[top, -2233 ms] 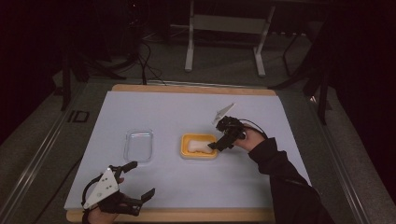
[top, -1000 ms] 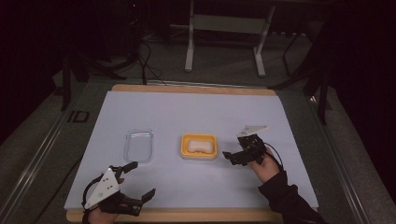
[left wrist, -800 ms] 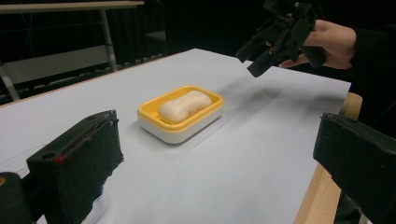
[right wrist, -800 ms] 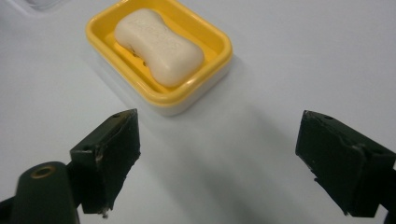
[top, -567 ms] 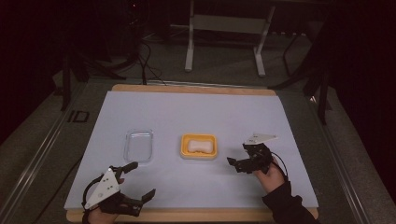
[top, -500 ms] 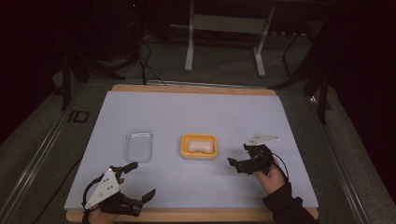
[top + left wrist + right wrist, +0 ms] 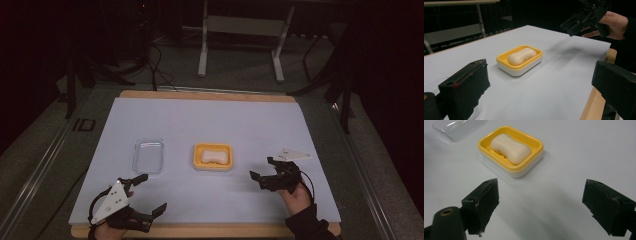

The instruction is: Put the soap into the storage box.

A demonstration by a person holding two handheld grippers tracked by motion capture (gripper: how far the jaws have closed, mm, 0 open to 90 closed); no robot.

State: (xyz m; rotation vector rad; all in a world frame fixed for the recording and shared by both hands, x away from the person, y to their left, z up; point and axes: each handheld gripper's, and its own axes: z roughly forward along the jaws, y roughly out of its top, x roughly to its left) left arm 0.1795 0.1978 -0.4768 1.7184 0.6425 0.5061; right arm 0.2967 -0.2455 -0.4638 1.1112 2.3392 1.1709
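1. Dark floor and metal stand legs [image 7: 240, 45] lie beyond the far edge of the table [image 7: 200, 115], whose top is covered with a pale sheet, wooden rim showing at the near edge.

2. Near the middle sits a yellow soap dish [image 7: 213, 156] on a white base, with a cream bar of soap [image 7: 213, 156] lying flat inside it. The right gripper view has the bar resting lengthwise in the tray, nothing touching it.

3. Just left of the dish, apart from it, a clear plastic lid [image 7: 148, 155] lies on the sheet.

4. The right gripper [image 7: 265, 172] hangs to the right of the dish, near it but not touching, jaws spread wide and empty, pointed toward the dish.

5. The left gripper [image 7: 150, 195] sits at the near-left edge of the table, well apart from both lid and dish, jaws likewise spread wide with nothing between them.

6. My reading: the soap is seated in its dish, and the step in hand looks like fetching the lid to cover it.

7. That next move would call for the left gripper to travel forward to the lid and pinch one thin rim. Clear plastic lying flat gives little edge to grab, so a low, angled approach seems wise, then a level carry to set it squarely over the yellow rim.
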